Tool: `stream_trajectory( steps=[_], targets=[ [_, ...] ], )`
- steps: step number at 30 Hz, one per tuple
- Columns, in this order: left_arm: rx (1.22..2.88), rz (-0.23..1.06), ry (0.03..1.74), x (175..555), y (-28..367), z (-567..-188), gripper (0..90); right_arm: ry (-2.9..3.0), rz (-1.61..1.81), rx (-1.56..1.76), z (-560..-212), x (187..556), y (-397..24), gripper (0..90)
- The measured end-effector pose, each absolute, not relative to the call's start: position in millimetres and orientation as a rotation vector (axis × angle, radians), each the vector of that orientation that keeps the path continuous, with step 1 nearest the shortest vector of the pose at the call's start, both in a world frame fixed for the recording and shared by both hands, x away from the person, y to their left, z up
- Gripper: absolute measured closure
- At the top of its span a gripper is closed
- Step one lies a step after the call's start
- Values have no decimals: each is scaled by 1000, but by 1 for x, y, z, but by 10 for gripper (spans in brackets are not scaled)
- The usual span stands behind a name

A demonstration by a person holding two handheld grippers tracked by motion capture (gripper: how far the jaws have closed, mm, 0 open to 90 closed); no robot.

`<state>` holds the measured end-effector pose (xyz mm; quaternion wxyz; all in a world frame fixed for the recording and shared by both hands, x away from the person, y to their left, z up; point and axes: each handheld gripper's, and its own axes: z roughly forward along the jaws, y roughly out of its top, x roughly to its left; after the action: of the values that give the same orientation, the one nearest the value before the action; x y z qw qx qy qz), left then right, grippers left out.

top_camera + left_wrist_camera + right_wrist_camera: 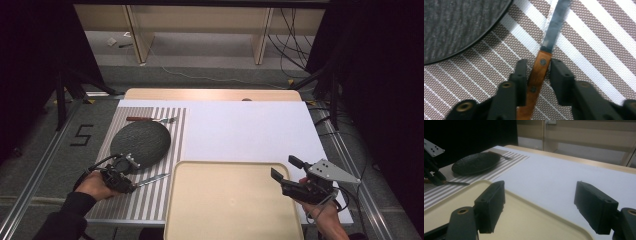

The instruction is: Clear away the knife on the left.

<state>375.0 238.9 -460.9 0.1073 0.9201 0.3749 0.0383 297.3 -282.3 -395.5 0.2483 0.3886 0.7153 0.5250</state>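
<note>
Looking down the left claw (539, 72), I see its jaws flanking the knife's (541, 75) wooden handle on the striped mat (586, 62); whether they pinch it I cannot tell. The blade points toward the tray (232, 200), beside the dark plate (141, 142). A fork (150, 119) lies behind the plate. My right claw (285, 167) hangs spread wide over the tray's right edge, holding nothing.

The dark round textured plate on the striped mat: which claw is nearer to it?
Left. The left claw is just beside the dark round textured plate, closed around a wooden-handled knife. The right claw is open, far across the cream tray.
</note>
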Motion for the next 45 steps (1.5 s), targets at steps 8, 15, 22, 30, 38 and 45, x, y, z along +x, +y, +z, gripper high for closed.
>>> stream_trajectory(
  steps=[8,15,22,30,38,45],
  targets=[
    [2718,117,1086,374,237,-461,767,1958,1422,1059,-396,297,-282,262],
    [2710,118,1107,374,235,-460,770,1960,1417,1058,-396,298,-282,263],
    [2664,107,1117,371,236,-455,770,1959,1415,1056,-396,298,-281,263],
    [2577,125,1087,357,232,-440,770,1963,1410,1052,-396,298,-281,264],
    [2531,211,976,337,208,-420,770,1965,1406,1051,-397,298,-281,265],
    [2515,169,860,322,179,-409,770,1973,1399,1042,-397,298,-281,266]
  ],
)
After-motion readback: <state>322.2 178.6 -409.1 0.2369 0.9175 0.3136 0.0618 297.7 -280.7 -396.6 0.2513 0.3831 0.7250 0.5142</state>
